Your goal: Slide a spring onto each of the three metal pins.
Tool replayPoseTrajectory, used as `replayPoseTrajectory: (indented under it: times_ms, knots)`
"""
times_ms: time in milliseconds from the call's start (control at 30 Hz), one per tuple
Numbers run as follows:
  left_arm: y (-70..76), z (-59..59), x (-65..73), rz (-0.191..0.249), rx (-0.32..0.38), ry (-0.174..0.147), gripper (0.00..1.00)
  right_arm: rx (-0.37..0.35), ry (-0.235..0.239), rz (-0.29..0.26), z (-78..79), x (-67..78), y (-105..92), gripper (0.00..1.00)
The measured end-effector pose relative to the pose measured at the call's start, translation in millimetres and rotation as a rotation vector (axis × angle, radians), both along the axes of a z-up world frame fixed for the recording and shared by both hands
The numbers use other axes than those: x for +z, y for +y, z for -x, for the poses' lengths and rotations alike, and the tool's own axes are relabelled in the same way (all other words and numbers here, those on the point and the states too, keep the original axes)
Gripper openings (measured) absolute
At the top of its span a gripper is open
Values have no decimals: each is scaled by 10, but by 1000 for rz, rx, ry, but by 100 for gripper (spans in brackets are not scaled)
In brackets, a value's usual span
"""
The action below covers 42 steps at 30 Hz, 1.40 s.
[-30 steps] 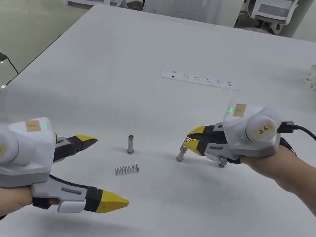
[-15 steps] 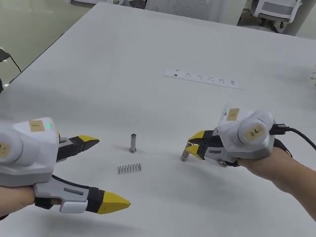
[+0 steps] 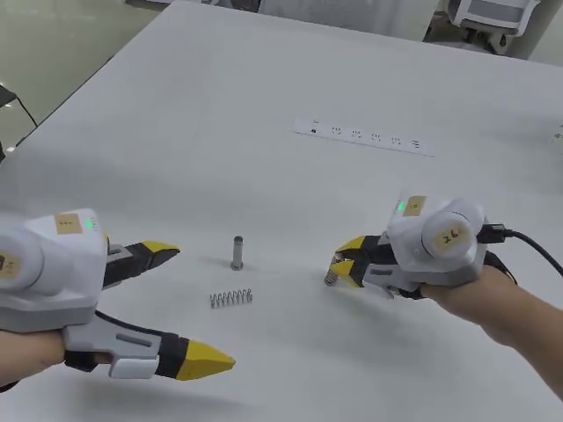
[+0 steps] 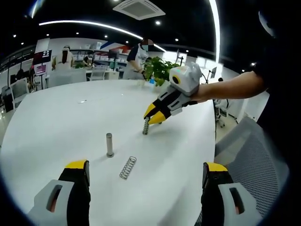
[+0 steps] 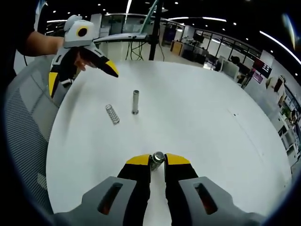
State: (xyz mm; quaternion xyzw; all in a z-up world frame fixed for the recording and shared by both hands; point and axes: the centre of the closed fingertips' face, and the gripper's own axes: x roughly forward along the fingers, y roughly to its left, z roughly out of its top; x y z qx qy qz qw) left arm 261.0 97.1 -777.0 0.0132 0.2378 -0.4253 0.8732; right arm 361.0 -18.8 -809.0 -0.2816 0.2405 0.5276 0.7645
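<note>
Spring (image 4: 146, 126) on pin (image 5: 158, 155) nipped in right tongs (image 5: 157, 160) for seating, judging by grip | left tongs (image 4: 146, 165) wide, empty, ready for loose spring (image 3: 230, 298) by bare pin (image 3: 237, 252)

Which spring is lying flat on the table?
The loose spring beside the bare pin. The other spring stands upright on a pin, held by the right gripper.

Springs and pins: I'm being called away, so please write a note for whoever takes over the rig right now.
Left gripper open, holding nothing.
Right gripper closed around the sprung pin, which stands upright.
Bare pin stands upright; loose spring lies on the table beside it, apart.
Done: one pin visibly sprung.
To do: slide the loose spring onto the bare pin.
</note>
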Motion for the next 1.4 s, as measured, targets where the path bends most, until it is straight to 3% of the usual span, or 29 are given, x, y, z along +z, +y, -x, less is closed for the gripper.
replayPoseTrajectory:
  times_ms: [400,633,1100,1400]
  knots:
    - [-19,18,12,3,-7,3,97,-28,19,-14,6,-4,5,12]
    - [-1,15,36,1,0,-4,97,-54,14,-33,-18,93,-13,17]
    - [2,17,59,-6,3,-11,97,-118,70,-168,88,325,-43,25]
    - [3,23,56,-6,3,-11,97,-106,74,-191,219,397,-74,27]
